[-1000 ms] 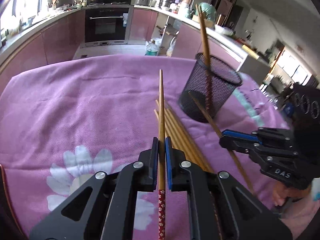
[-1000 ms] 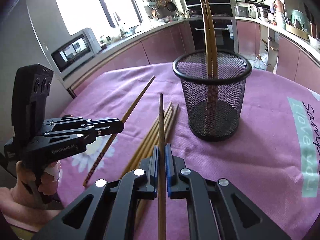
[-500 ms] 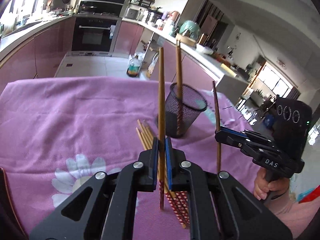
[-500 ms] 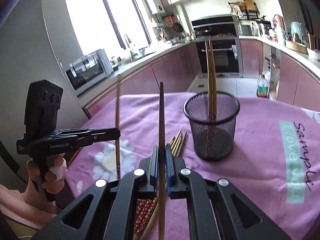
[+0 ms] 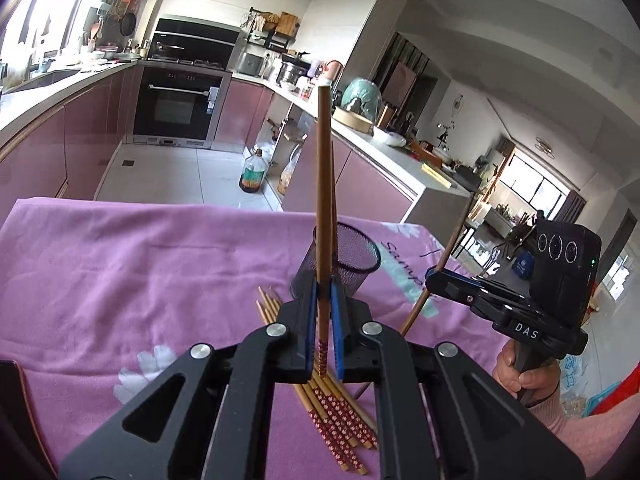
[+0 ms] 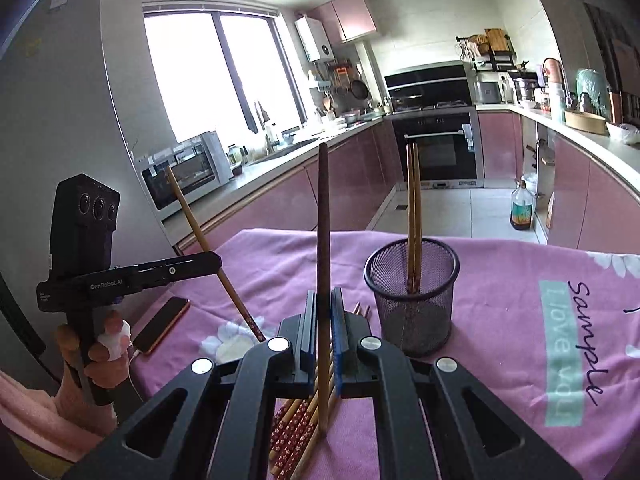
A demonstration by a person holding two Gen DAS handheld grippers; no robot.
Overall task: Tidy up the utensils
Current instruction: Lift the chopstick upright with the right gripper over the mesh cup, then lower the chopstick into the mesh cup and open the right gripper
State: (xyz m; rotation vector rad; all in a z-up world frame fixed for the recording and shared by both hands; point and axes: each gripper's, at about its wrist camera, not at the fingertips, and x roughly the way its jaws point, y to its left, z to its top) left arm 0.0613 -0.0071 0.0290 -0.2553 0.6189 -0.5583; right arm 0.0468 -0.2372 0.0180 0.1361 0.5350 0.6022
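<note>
My left gripper (image 5: pixel 323 304) is shut on a wooden chopstick (image 5: pixel 323 184) and holds it upright above the table; it also shows in the right wrist view (image 6: pixel 212 258). My right gripper (image 6: pixel 323 320) is shut on another chopstick (image 6: pixel 322 232), held upright; in the left wrist view (image 5: pixel 430 280) that stick (image 5: pixel 448 248) leans. A black mesh holder (image 6: pixel 412 292) with two chopsticks (image 6: pixel 413 208) in it stands beyond both grippers, also in the left wrist view (image 5: pixel 352 260). Several loose chopsticks (image 5: pixel 332 412) with red patterned ends lie on the cloth below the grippers.
A purple flowered tablecloth (image 5: pixel 120 264) covers the table. A phone (image 6: pixel 162 324) lies near the table's left edge in the right wrist view. Kitchen counters and an oven (image 5: pixel 176 108) stand behind the table.
Both grippers have risen higher from the table with their chopsticks, so the holder and loose sticks look smaller and lower. The sticks now stand more upright.
</note>
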